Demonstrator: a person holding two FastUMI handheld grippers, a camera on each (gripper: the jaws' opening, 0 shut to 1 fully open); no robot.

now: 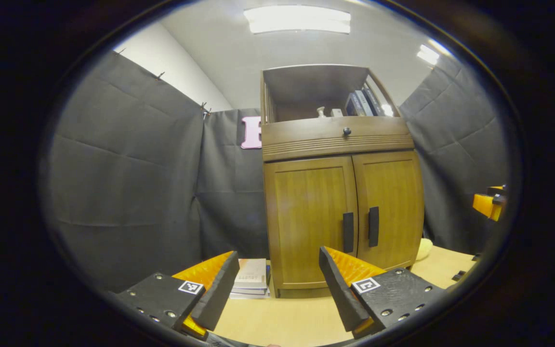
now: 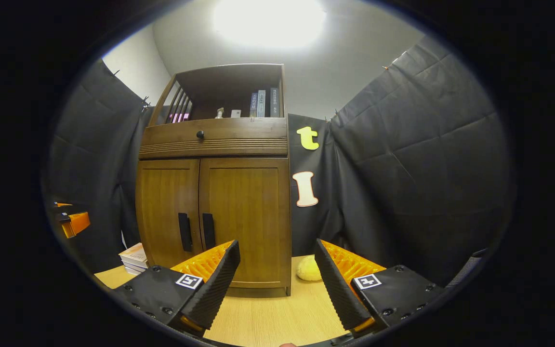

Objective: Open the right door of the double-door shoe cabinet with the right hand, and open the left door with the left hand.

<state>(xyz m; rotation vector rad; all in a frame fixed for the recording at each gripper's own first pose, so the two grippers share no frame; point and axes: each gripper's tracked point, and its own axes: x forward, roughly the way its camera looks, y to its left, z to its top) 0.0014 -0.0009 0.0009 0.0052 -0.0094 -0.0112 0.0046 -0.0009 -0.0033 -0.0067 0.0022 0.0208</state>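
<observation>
Black cloth walls back the shoe cabinet (image 2: 215, 193) on the wooden table (image 2: 268, 318), both doors shut, and with my left gripper (image 1: 277, 284) and right gripper (image 2: 275, 279) spread apart before it, I risk grabbing both neighbouring handles (image 2: 208, 230) together.

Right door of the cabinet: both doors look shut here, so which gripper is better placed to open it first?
Right, probably. The right gripper is open and sits off the cabinet's right side, with the right door and its handle just ahead. The left gripper faces the left door.
</observation>
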